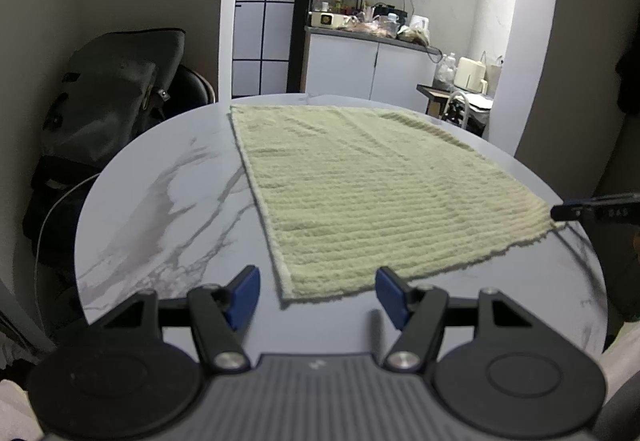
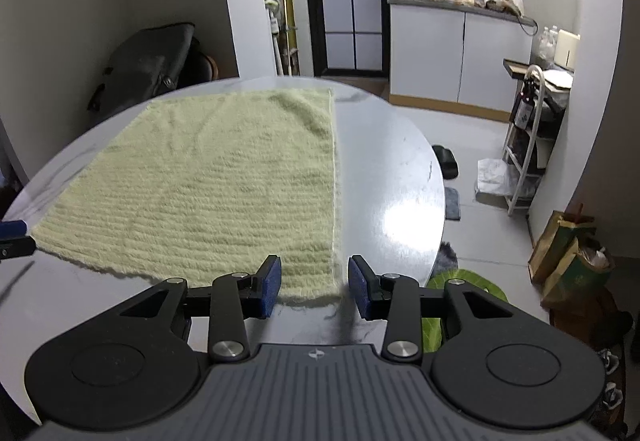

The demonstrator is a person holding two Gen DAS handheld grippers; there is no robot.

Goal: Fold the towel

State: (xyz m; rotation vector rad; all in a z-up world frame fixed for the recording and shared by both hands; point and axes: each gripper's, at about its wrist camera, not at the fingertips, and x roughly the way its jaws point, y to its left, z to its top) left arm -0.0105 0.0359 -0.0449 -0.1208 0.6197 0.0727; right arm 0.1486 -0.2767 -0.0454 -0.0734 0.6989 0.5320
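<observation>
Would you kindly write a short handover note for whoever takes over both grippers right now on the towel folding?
Left gripper: open, holding nothing, lined up at the towel's near left corner.
Right gripper: open, holding nothing, its fingers either side of the near right corner.
Towel: pale green, spread flat and unfolded on the round marble table.
Done: towel laid out, both grippers placed at the near corners.
Left: shut on both near corners, likely carry them over to the far edge, then fold again as needed.
</observation>
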